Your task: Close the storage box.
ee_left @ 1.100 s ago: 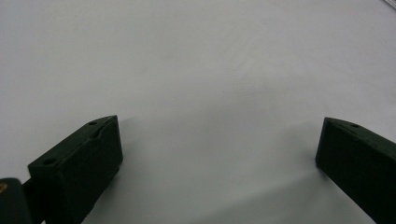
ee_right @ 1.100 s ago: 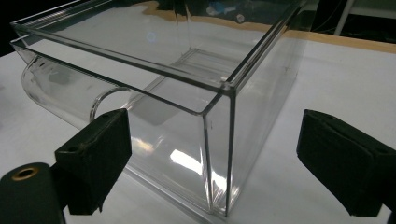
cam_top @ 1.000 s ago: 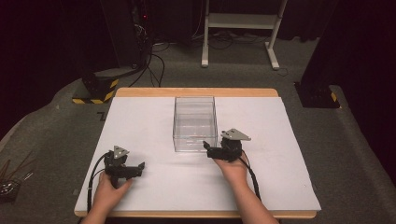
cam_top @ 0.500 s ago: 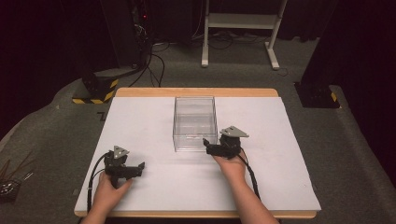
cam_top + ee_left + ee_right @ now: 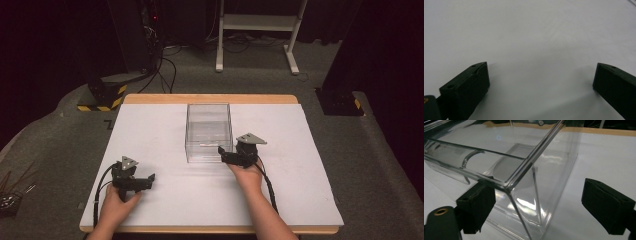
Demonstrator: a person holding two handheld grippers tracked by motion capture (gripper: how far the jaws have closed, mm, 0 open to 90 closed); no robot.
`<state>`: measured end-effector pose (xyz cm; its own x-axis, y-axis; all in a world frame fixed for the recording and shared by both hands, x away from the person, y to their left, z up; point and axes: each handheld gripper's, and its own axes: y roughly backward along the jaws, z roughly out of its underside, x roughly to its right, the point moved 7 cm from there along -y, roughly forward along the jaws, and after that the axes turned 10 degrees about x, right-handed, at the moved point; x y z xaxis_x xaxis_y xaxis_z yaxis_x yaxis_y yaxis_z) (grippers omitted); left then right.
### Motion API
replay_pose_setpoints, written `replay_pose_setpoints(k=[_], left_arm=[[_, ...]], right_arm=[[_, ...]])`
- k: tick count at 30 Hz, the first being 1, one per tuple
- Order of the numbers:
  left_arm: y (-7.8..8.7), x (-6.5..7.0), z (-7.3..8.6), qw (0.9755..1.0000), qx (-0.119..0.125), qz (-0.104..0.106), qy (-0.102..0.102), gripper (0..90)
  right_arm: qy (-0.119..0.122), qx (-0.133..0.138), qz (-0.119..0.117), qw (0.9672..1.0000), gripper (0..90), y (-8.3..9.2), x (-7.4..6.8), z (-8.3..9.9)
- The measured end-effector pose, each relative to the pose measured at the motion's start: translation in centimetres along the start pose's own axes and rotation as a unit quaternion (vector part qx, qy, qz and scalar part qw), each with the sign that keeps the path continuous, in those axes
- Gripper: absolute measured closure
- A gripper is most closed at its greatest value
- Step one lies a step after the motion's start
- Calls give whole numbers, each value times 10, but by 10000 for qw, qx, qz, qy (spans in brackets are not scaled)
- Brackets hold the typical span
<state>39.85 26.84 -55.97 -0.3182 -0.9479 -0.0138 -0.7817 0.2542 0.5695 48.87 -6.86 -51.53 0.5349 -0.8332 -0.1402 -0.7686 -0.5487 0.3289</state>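
Clear rectangular plastic box (image 5: 208,131) at mid bench (image 5: 150,125). Right gripper (image 5: 536,202) jaws apart, straddling near right corner: reach step. Next: close on wall. Left gripper (image 5: 540,80) apart, idle.

Bare forearms, black grippers with grey three-cornered plates, black cables, blocky black fingers (image 5: 466,90)

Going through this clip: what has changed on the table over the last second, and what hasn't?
The right gripper crept slightly left toward the near right corner of the clear box; its open fingers now straddle that corner without closing. Nothing was gripped or released. The box kept its place on the white table, and the left gripper stayed open, resting near the front left.
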Motion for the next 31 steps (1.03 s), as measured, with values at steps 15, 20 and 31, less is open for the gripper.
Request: replay_pose_setpoints(k=[15,20,31], left_arm=[[0,0,0,10000,1,-2,-15,12],[0,0,0,10000,12,-7,6,11],[0,0,0,10000,19,-11,-24,14]], right_arm=[[623,-635,162,9959,145,79,27,48],[743,-1019,384,9913,150,97,40,63],[640,-1286,415,9888,196,94,42,67]])
